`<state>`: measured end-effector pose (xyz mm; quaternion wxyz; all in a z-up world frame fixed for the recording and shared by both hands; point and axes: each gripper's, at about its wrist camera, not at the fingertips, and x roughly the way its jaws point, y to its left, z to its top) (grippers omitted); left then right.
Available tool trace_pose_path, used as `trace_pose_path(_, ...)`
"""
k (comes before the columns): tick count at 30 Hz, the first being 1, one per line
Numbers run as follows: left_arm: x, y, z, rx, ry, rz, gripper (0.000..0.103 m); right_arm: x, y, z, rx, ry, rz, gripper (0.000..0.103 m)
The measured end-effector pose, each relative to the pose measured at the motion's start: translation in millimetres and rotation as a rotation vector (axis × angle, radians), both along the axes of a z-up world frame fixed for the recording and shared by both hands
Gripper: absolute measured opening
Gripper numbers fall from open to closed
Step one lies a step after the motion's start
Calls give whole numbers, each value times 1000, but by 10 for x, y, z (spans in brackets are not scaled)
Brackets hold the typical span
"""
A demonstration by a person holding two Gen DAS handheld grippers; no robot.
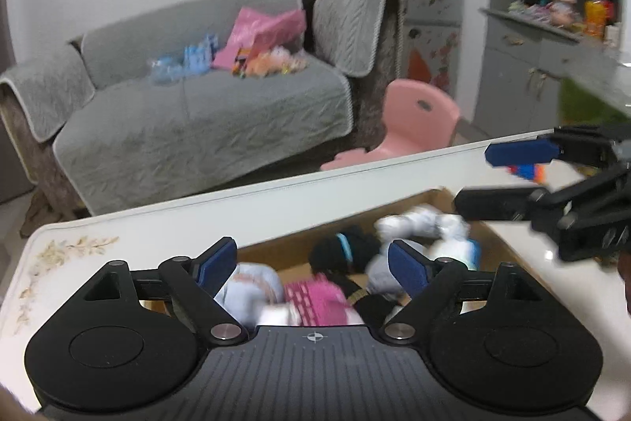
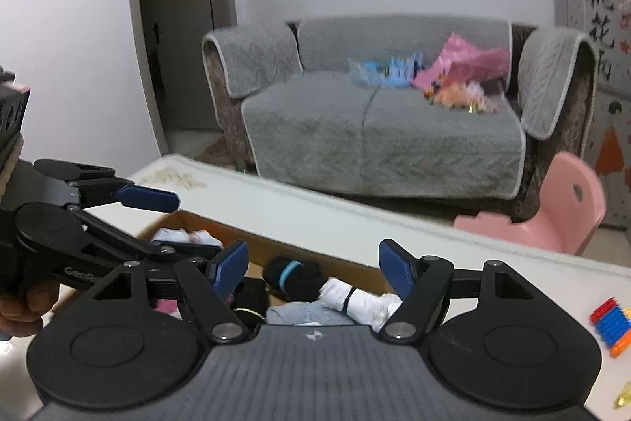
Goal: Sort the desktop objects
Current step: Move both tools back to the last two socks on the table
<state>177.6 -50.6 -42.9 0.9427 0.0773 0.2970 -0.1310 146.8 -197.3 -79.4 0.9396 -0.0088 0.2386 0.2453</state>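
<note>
Both the left claw [image 1: 311,263] and the right claw [image 2: 313,265] hang spread and empty over the cardboard box [image 1: 284,243]; reaching together, they risk colliding or snagging rolled socks [image 2: 355,298].

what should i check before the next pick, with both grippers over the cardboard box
1. Left gripper empty: ok, its fingers stand apart with nothing between the pads, only clothes below.
2. Right gripper empty: ok, fingers apart, nothing pinched.
3. Cardboard box contents settled: cannot tell, the rolled socks and the pink garment are blurred.
4. Next object in sight: ok, the coloured building blocks lie on the white table right of the box, apart from it.
5. Grippers apart from each other: ok, a gap shows between them, though they are close over the box.
6. Small yellow piece at the table's near right edge: cannot tell what it is.
</note>
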Motion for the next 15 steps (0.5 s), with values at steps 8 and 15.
trace_pose_path(8,-1205,-37,-234,-53,-31,-150,97,-1323,-326,-56,24,-89,-7,92)
trace_pose_path(15,-1517,-375,-821,-22,77,-229,97,-1659,-187,-592,-65,-15,41,92)
